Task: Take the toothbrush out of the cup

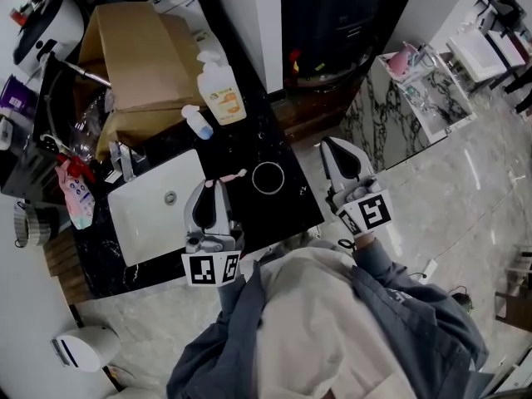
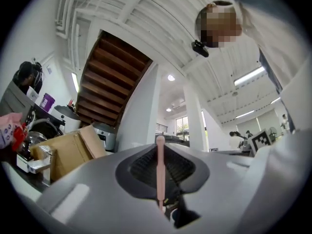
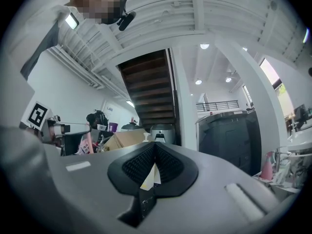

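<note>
In the head view my left gripper (image 1: 214, 183) hovers over the black counter, between the white sink and the cup. It is shut on a pink toothbrush (image 1: 233, 175), whose head sticks out to the right toward the cup. The cup (image 1: 255, 181) shows from above as a pale ring, and nothing is visible inside it. The left gripper view shows the thin pink handle (image 2: 160, 169) pinched upright between the ribbed pads of that gripper (image 2: 160, 143). My right gripper (image 1: 332, 146) is off the counter's right edge, over the floor, and holds nothing. The right gripper view shows it (image 3: 155, 145) with its tips together.
A white sink (image 1: 158, 206) with a faucet (image 1: 125, 160) lies left of the cup. Behind them stand a pump soap bottle (image 1: 221, 90), a small lying bottle (image 1: 198, 123) and a cardboard box (image 1: 137, 56). A pink pouch (image 1: 76, 194) hangs at the far left.
</note>
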